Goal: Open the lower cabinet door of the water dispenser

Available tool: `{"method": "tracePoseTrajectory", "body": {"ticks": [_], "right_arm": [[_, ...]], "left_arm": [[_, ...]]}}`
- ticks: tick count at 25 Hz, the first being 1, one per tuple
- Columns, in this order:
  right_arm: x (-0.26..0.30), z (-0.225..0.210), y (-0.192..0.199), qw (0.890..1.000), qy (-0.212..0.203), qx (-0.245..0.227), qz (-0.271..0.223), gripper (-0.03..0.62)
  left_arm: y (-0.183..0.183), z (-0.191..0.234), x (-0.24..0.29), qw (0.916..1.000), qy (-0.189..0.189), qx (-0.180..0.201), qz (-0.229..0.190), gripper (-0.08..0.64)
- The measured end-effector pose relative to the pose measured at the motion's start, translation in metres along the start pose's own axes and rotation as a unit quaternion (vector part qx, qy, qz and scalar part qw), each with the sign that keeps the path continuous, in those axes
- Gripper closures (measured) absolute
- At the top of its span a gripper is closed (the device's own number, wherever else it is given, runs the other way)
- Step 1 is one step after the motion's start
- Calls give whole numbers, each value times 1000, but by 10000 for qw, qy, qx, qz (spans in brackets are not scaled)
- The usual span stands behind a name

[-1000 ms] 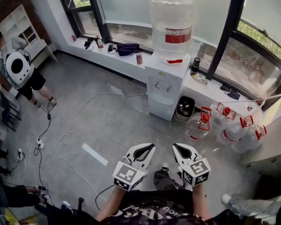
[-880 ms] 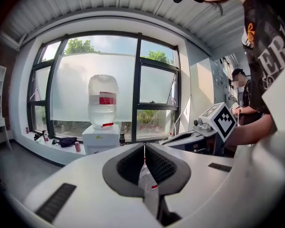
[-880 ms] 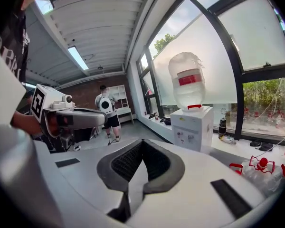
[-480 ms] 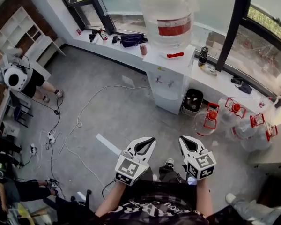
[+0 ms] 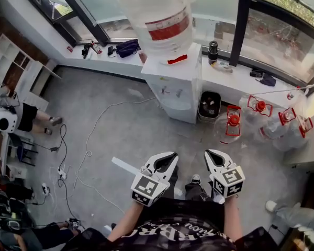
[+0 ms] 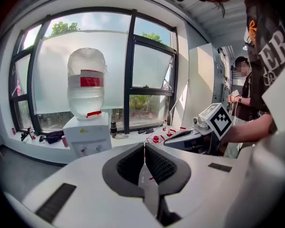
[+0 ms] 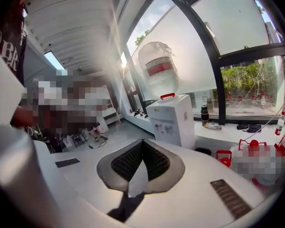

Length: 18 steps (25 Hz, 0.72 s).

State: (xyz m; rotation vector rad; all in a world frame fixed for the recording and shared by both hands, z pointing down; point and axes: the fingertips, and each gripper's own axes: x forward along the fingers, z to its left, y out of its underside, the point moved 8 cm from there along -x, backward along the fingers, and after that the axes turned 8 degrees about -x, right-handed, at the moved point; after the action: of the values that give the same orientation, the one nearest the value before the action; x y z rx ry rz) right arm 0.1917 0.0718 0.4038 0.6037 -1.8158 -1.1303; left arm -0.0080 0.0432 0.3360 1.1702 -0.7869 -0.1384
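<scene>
Left tool (image 5: pixel 169 157) at lower middle, jaws closed, nothing in them. Right tool (image 5: pixel 210 153) just beside it, also closed and empty. Water dispenser (image 5: pixel 174 82) at upper middle, well apart from both, its lower cabinet door (image 5: pixel 177 111) facing them. Left tool looks slightly better lined up.

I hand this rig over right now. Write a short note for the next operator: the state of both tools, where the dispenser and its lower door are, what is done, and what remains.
Left tool: jaws together, nothing between them, held in front of the body.
Right tool: jaws together, empty, beside the left one.
Water dispenser: ahead across the grey floor, with a big bottle on top and a black bin close at its right in the head view.
Lower cabinet door: looks closed; neither tool touches it.
Done: nothing on the door yet.
Left: approach the dispenser, open one tool, take the door edge and swing it open.
</scene>
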Motion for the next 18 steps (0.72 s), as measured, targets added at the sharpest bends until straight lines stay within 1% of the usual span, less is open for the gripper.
{"method": "tracePoseTrajectory", "body": {"ticks": [2, 4, 8, 13, 16, 18], "right_arm": [[10, -8, 0, 9998, 175, 30, 29, 578], [24, -16, 1, 9993, 376, 46, 59, 578], [70, -37, 10, 9970, 760, 113, 118, 578], [144, -71, 26, 9951, 969, 131, 164, 564], [194, -97, 40, 9935, 1071, 150, 343, 527], [226, -117, 58, 9921, 1138, 70, 518, 511]], "left_arm": [[-4, 15, 12, 9998, 164, -63, 31, 540], [-8, 34, 24, 9995, 317, -38, 69, 540], [-7, 78, 50, 9973, 639, 224, 276, 540], [9, 135, 92, 9903, 1128, 508, 636, 540], [20, 169, 120, 9850, 1342, 671, 857, 540], [32, 189, 140, 9821, 1457, 684, 976, 540]]}}
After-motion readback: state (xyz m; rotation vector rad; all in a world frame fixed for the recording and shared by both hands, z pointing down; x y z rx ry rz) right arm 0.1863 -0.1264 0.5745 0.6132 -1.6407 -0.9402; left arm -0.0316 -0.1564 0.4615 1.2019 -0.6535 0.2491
